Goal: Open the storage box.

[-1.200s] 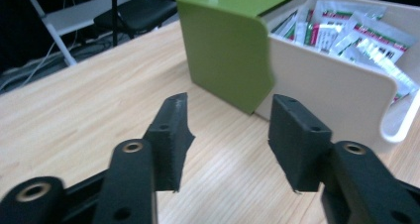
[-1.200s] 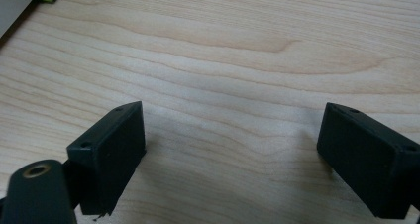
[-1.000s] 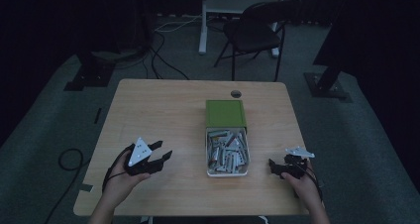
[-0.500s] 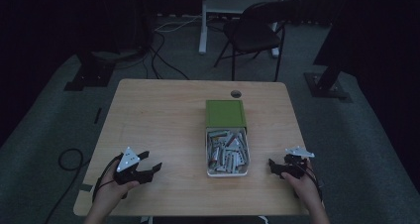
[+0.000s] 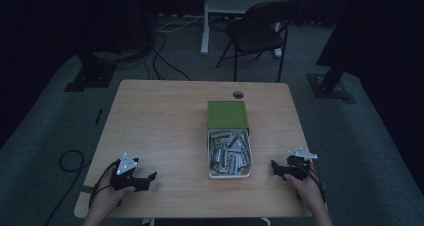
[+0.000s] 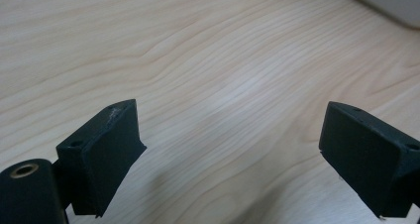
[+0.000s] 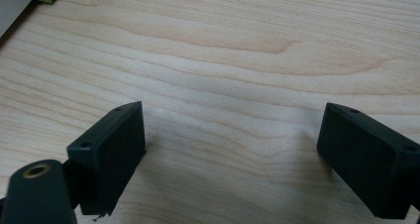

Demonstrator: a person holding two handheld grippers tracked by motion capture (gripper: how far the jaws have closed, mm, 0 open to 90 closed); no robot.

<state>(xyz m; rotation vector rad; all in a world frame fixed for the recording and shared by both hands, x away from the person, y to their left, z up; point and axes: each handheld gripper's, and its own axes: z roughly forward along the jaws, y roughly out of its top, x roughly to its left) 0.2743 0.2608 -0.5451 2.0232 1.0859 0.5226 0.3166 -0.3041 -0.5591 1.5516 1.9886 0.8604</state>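
The left claw [image 5: 145,178] rests low on the bench [image 5: 165,126], well to the left of the white tray [image 5: 229,175]; its jaws have just been opening and stand spread over bare wood with nothing between them. The right claw [image 5: 278,168] sits just right of that tray, jaws likewise spread and empty. The tray holds what look like batteries [image 5: 228,152] in the dim light, and a green lid [image 5: 227,114] touches its far end.

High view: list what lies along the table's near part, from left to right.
left gripper → white tray of batteries → right gripper, all on the wooden table.
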